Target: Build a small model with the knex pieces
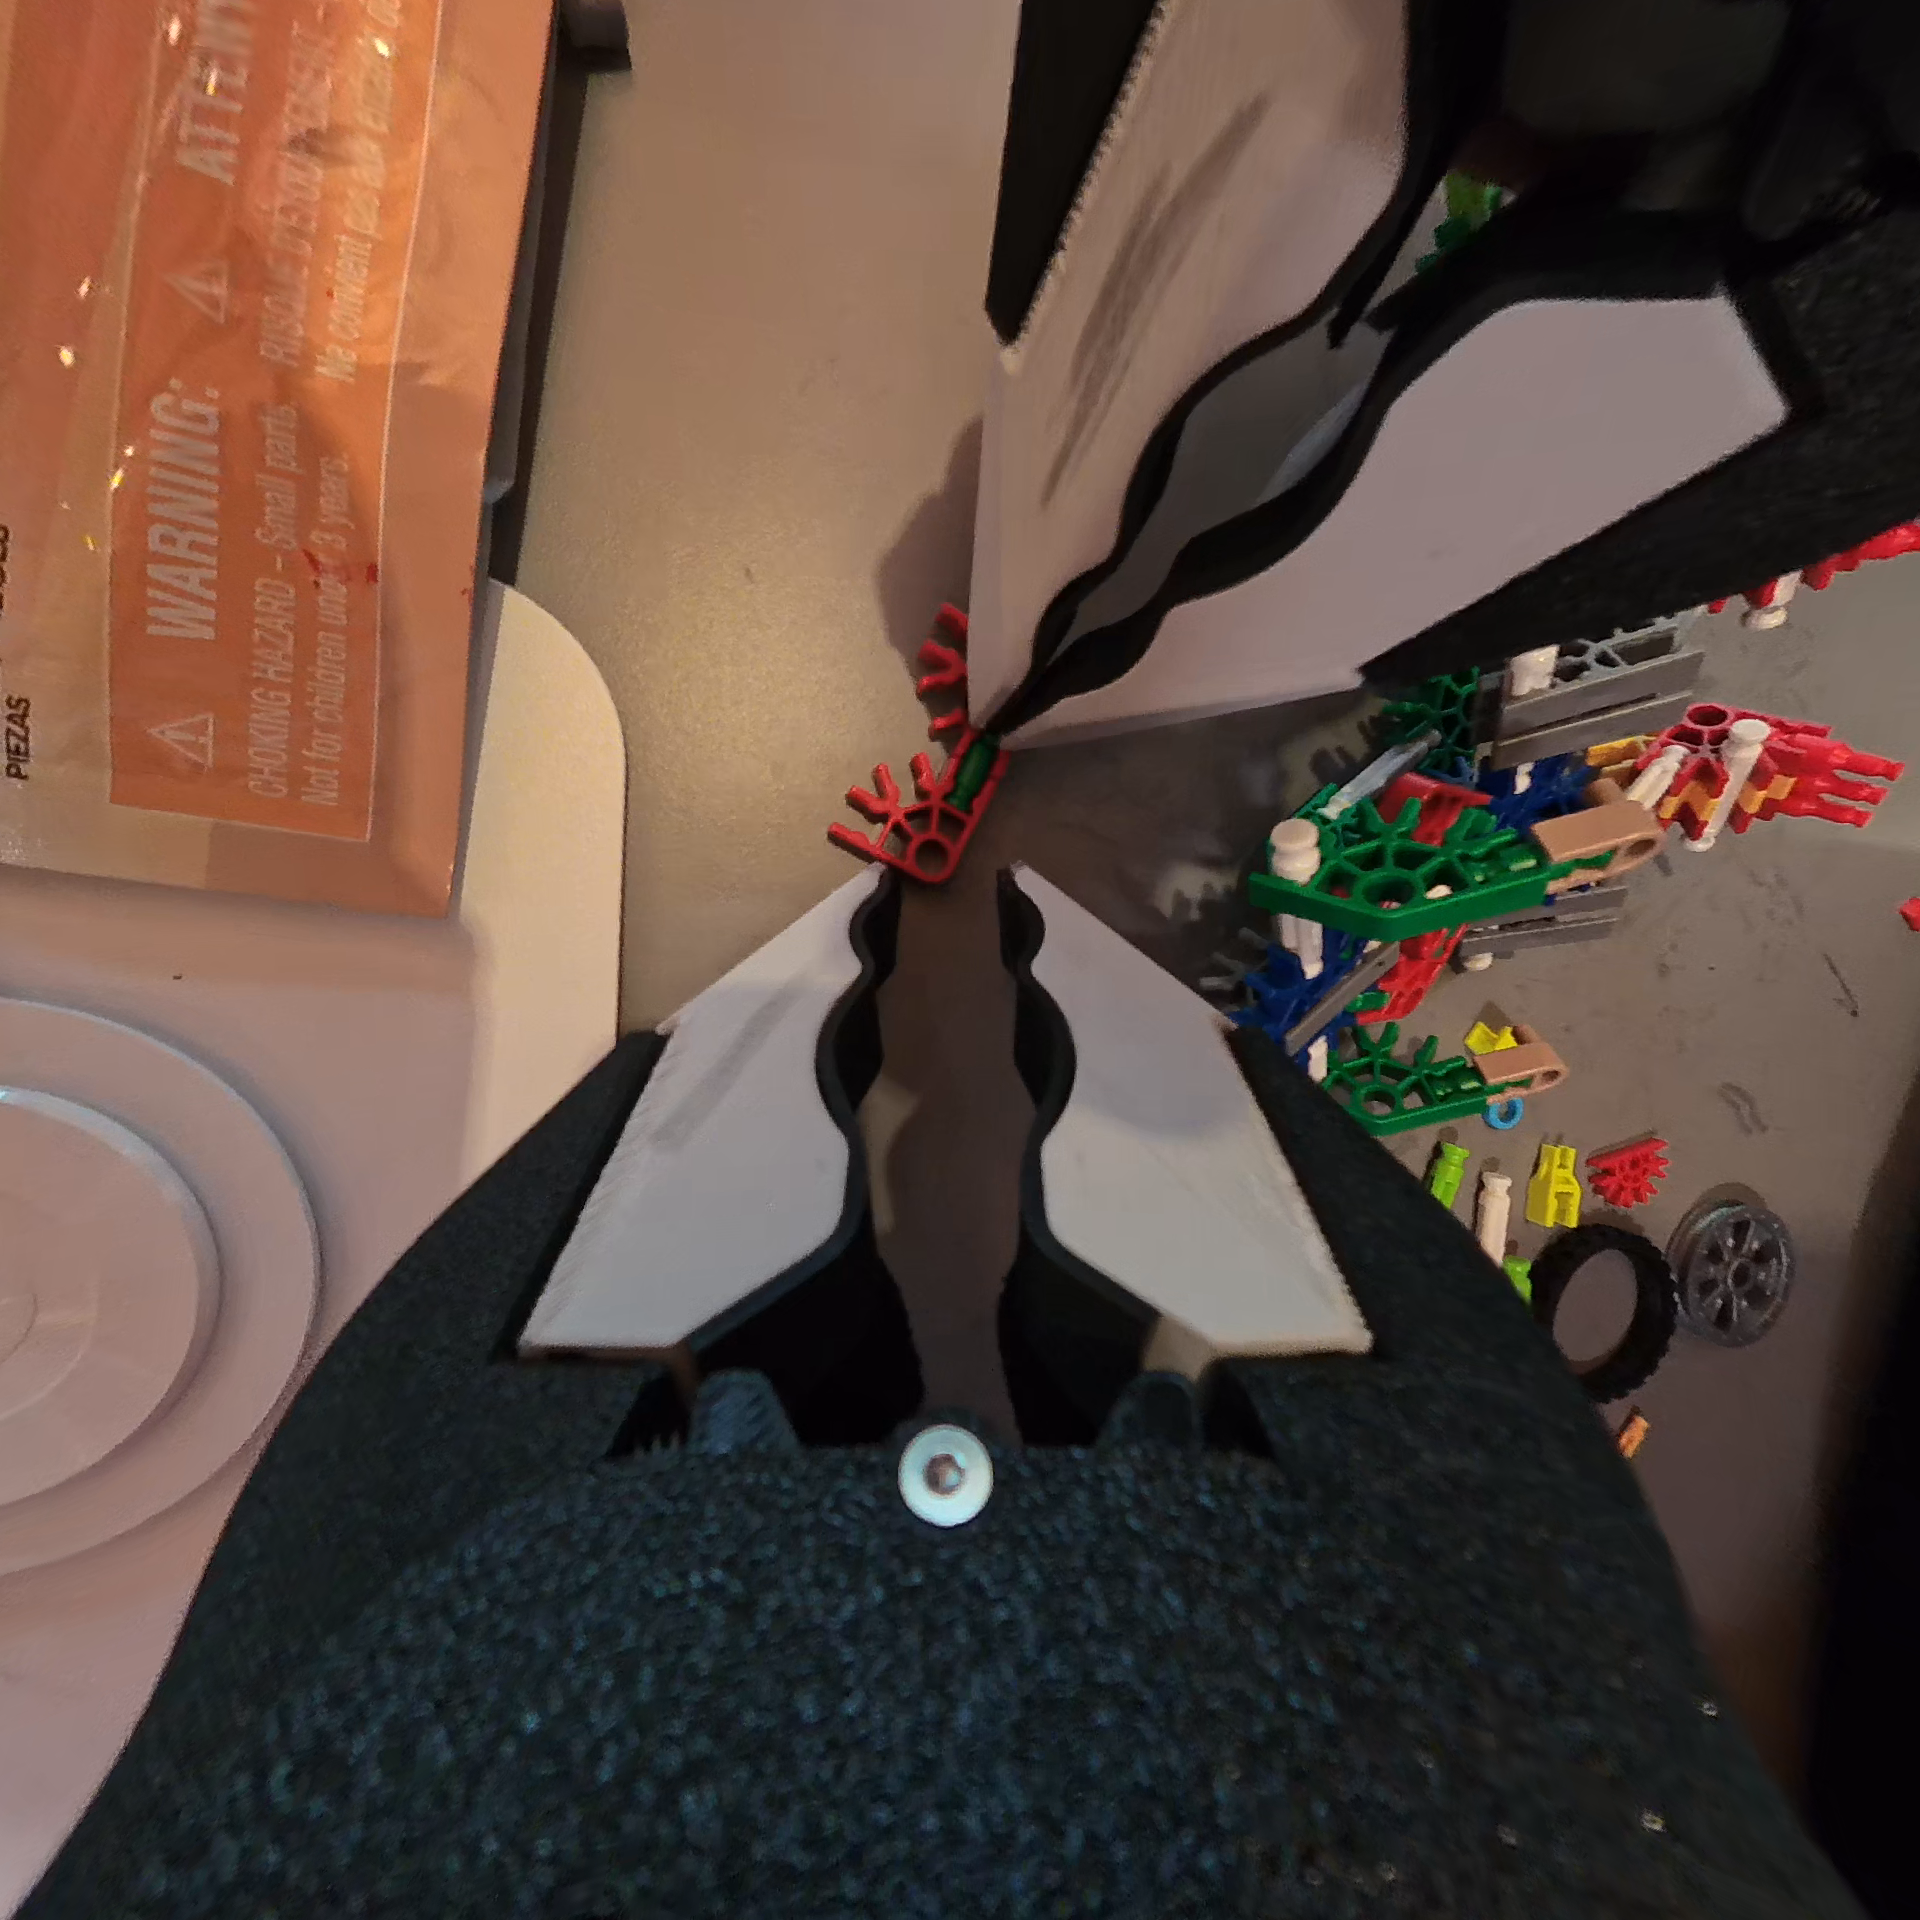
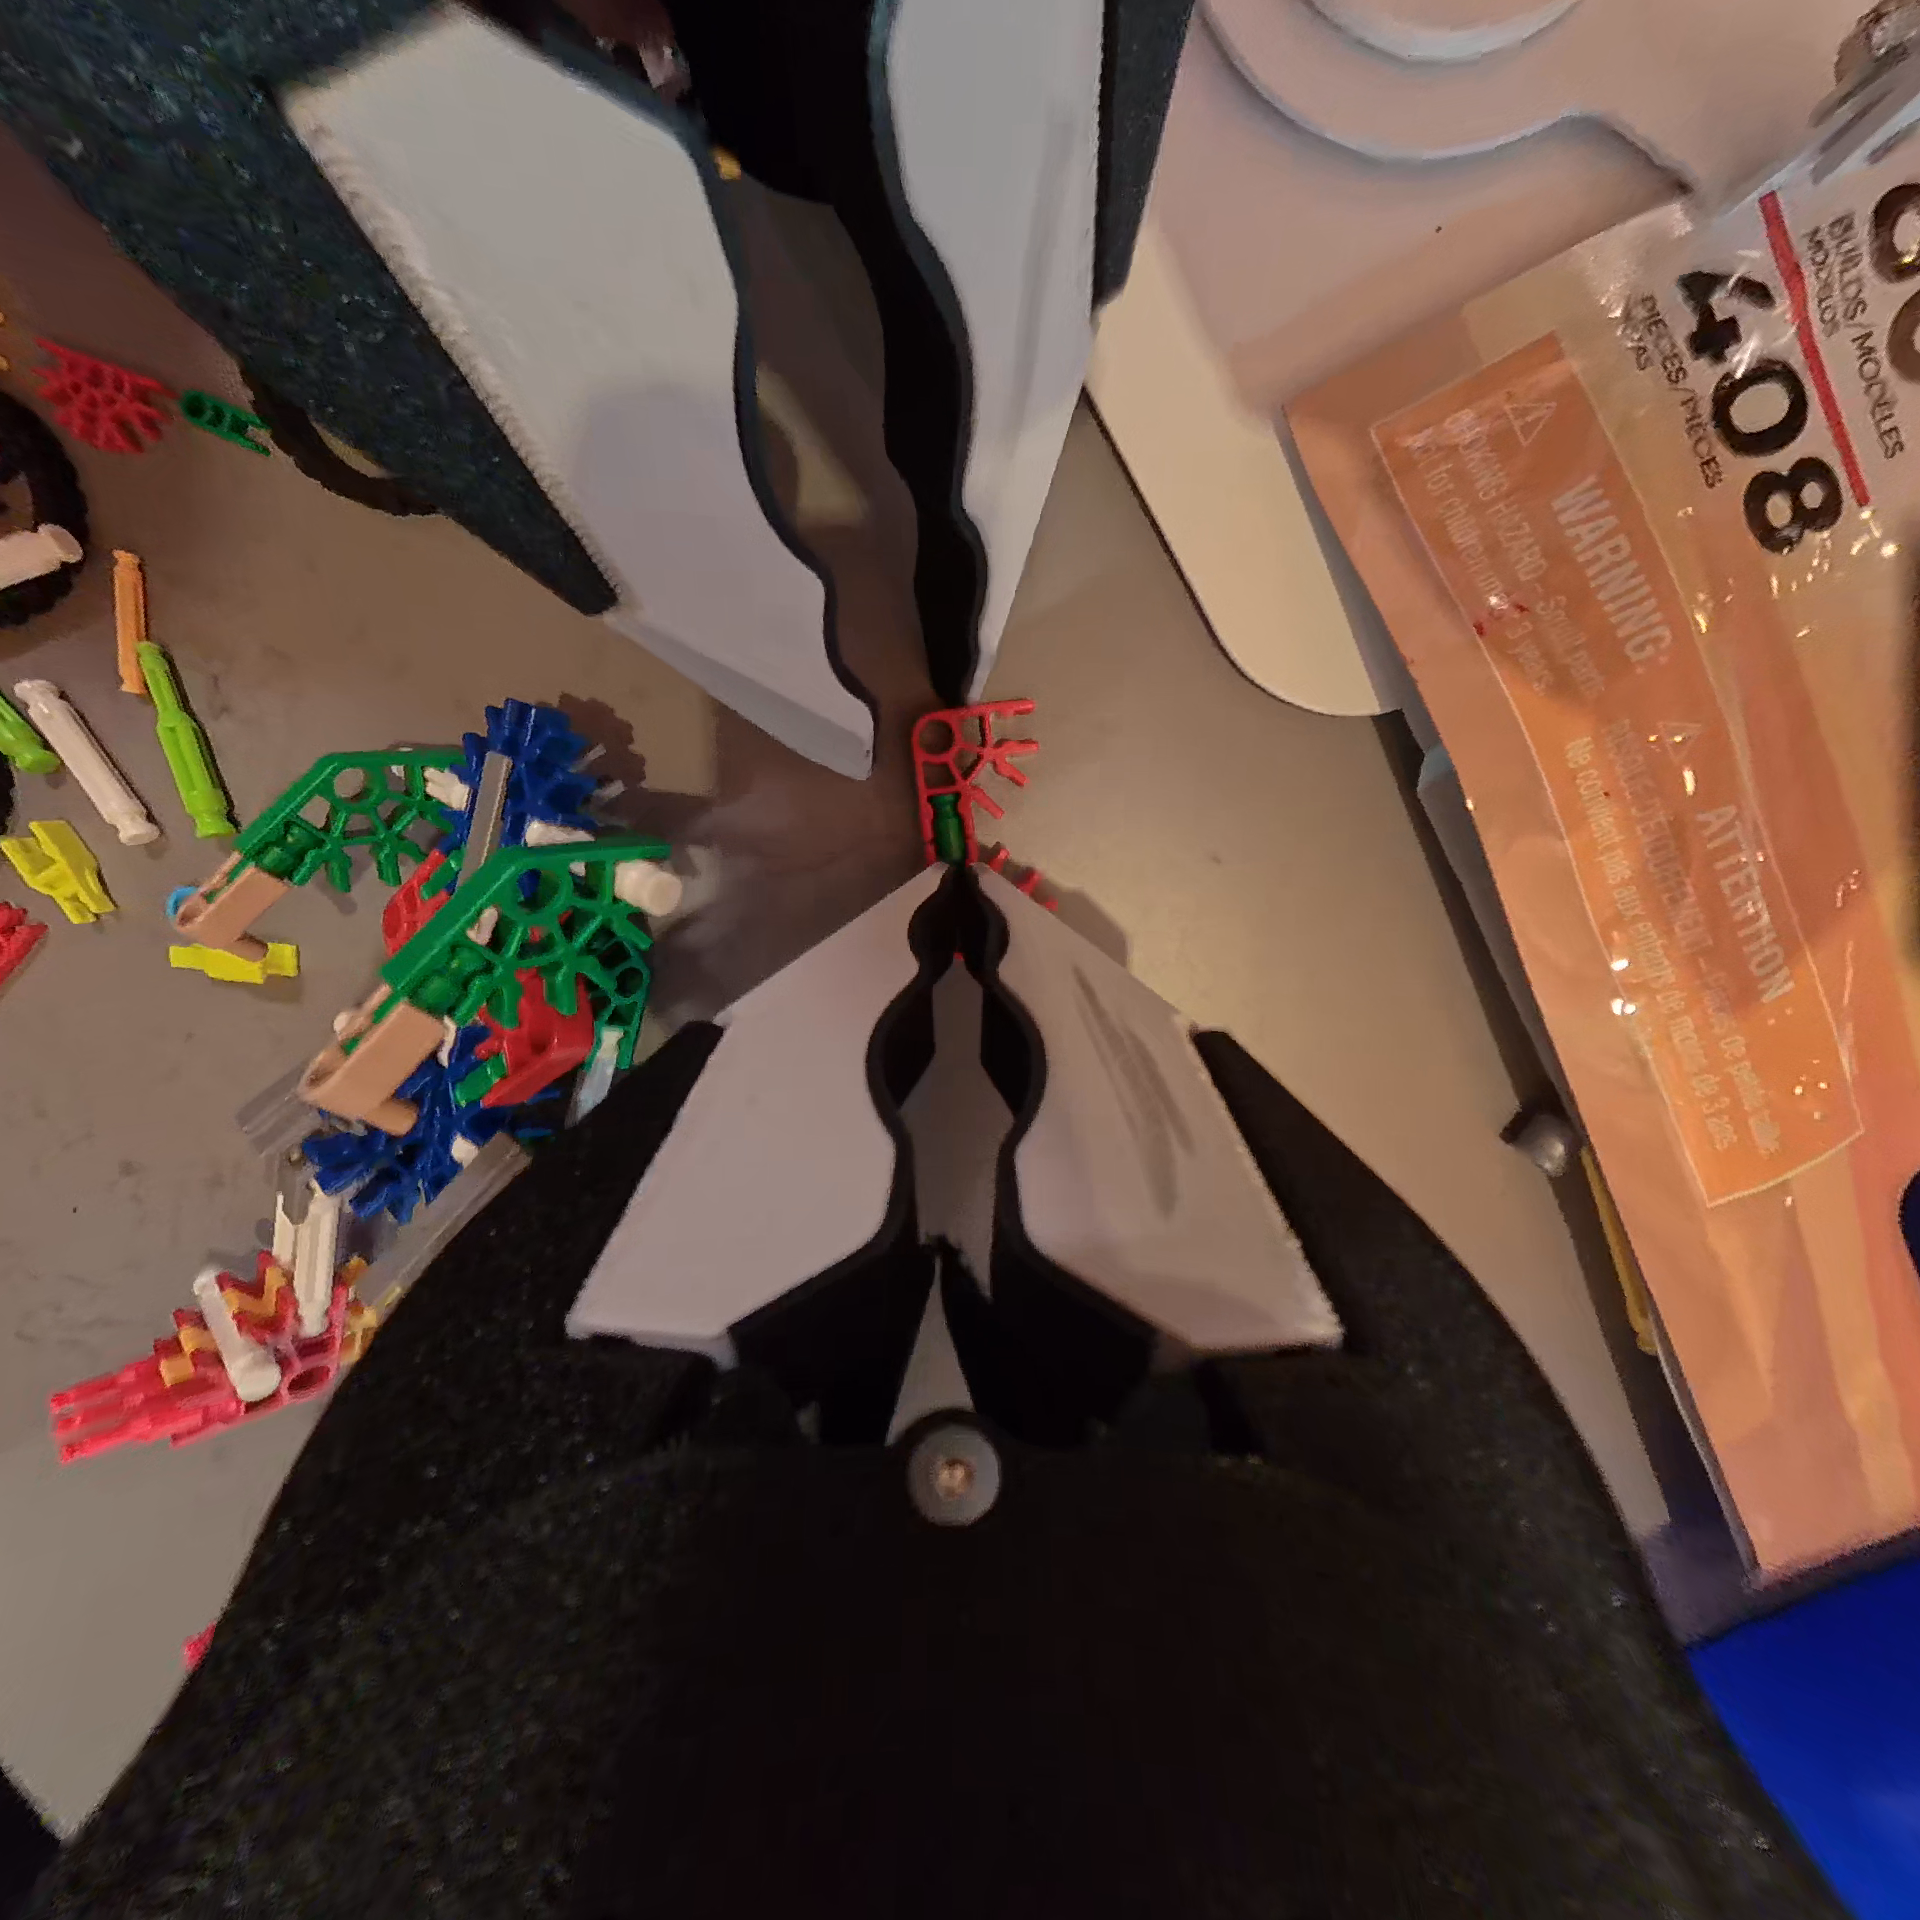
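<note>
A small red connector [image 1: 920, 831] with a short green rod [image 1: 975, 764] snapped into it hangs just above the grey table. My right gripper [image 2: 951, 878] is shut on its far end, where the green rod [image 2: 945, 821] meets more red prongs. It comes in from the upper right in the left wrist view [image 1: 987, 727]. My left gripper [image 1: 948, 873] is open. The connector's holed corner [image 2: 935, 740] sits at the mouth of its jaws, close to one fingertip [image 1: 883, 883] but not pinched. The left gripper also shows at the top of the right wrist view [image 2: 920, 722].
A pile of green, blue, red and tan construction pieces [image 1: 1392, 883] lies to the right, also seen in the right wrist view [image 2: 468, 935]. A black tyre [image 1: 1605, 1309] and grey wheel hub [image 1: 1735, 1273] lie nearby. An orange packet [image 1: 260, 416] rests on a white moulded tray [image 1: 156, 1247]. The tips of both grippers are at nearly the same place. The orange packet [image 1: 260, 416] is about 11 centimeters from both grippers' fingertips. It turns up in the right wrist view [image 2: 1600, 676] as well.
</note>
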{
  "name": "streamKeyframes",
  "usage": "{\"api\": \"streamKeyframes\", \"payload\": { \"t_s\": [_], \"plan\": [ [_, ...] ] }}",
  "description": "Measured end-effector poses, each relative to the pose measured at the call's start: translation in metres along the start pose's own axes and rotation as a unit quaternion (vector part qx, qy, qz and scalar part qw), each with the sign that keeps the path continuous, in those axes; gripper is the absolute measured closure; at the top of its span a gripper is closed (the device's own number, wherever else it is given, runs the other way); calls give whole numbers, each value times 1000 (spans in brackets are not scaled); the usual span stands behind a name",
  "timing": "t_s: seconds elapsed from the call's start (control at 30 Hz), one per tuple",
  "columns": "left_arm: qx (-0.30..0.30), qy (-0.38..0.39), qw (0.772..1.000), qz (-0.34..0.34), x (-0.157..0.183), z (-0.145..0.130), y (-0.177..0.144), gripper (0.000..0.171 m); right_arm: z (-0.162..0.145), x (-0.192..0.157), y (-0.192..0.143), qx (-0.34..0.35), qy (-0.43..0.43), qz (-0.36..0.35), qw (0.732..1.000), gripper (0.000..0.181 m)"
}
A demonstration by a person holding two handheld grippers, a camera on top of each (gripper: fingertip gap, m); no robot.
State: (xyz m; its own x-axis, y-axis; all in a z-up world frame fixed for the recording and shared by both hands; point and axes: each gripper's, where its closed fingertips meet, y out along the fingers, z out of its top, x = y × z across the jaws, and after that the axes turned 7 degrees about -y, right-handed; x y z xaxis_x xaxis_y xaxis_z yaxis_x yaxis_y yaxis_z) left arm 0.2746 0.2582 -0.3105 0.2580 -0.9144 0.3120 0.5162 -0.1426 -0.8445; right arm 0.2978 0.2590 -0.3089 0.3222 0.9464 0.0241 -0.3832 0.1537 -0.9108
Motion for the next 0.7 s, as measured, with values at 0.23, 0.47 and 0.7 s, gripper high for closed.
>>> {"api": "streamKeyframes", "payload": {
  "t_s": [0.23, 0.47, 0.7],
  "plan": [
    [3, -9, 1000, -5, -3, 0, -1, 155, 2, 0, 1, -14, -17, -9, 1000, 181],
    [8, -15, 1000, -5, -6, 0, -3, 154, -13, 14, -20, 20, 57, -18, 998, 162],
    [5, 7, 1000, -4, 1, 2, 1, 152, -18, 3, -8, 5, 29, -28, 999, 152]
  ]
}}
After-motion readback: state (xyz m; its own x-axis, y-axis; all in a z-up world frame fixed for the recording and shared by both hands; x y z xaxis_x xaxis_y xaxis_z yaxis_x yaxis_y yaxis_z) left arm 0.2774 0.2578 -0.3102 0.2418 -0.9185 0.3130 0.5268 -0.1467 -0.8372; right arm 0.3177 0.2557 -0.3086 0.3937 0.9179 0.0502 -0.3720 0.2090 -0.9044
